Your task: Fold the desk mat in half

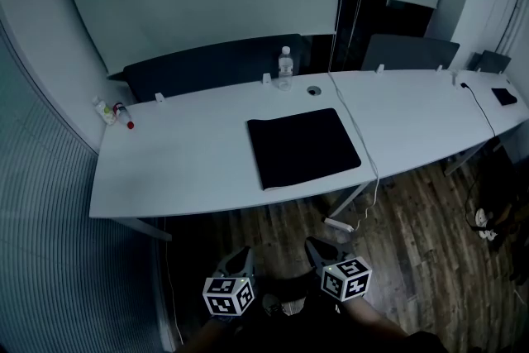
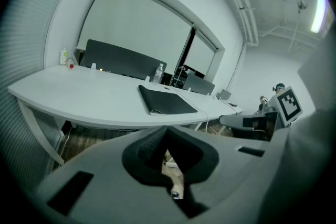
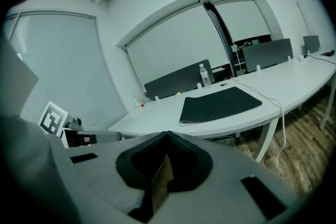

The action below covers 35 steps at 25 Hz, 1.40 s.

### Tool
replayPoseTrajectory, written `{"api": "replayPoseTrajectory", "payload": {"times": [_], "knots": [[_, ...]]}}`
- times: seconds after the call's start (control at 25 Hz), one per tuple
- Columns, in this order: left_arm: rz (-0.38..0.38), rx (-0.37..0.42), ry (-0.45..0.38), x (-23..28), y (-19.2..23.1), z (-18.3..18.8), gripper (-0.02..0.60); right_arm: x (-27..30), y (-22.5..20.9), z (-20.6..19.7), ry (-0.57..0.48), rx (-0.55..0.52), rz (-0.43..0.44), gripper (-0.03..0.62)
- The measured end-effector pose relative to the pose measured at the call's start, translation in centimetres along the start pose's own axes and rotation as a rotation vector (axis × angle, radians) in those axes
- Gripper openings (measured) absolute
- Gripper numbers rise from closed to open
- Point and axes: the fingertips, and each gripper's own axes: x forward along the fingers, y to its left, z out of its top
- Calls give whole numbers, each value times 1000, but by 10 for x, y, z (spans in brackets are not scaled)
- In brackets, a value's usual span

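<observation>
The black desk mat (image 1: 302,147) lies flat and unfolded on the long white desk (image 1: 182,165), right of its middle and close to the front edge. It also shows in the left gripper view (image 2: 165,100) and the right gripper view (image 3: 220,104). Both grippers hang well short of the desk, over the wooden floor, and touch nothing. My left gripper (image 1: 240,260) has its jaws together with nothing in them (image 2: 167,129). My right gripper (image 1: 317,247) is beside it, and its jaws also meet at the tip, empty (image 3: 167,135).
A clear water bottle (image 1: 285,66) stands behind the mat. A white cable (image 1: 357,132) runs down the desk along the mat's right edge to a power strip (image 1: 339,223) on the floor. Small bottles (image 1: 113,112) sit at the far left, a black device (image 1: 502,96) at the far right.
</observation>
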Motion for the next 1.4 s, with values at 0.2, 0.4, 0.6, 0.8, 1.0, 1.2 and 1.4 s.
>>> {"api": "replayPoseTrajectory", "payload": {"times": [0.2, 0.4, 0.6, 0.8, 1.0, 1.2, 1.4], "knots": [[-4, 5, -3, -3, -3, -3, 6, -5, 2, -3, -3, -4, -4, 21], [-11, 8, -5, -7, -11, -6, 6, -14, 3, -4, -9, -9, -5, 21], [-24, 12, -9, -11, -17, -9, 6, -21, 7, -7, -5, -20, -4, 21], [-31, 21, -14, -16, -24, -10, 6, -28, 10, -10, -7, -23, 0, 21], [-32, 29, -12, -20, -28, -9, 6, -31, 11, -9, -13, -20, 5, 21], [-36, 36, -14, -22, -31, -10, 6, -34, 11, -11, -18, -20, 1, 21], [-40, 37, -15, -21, -34, -10, 6, -36, 11, -11, -19, -19, 2, 21]]}}
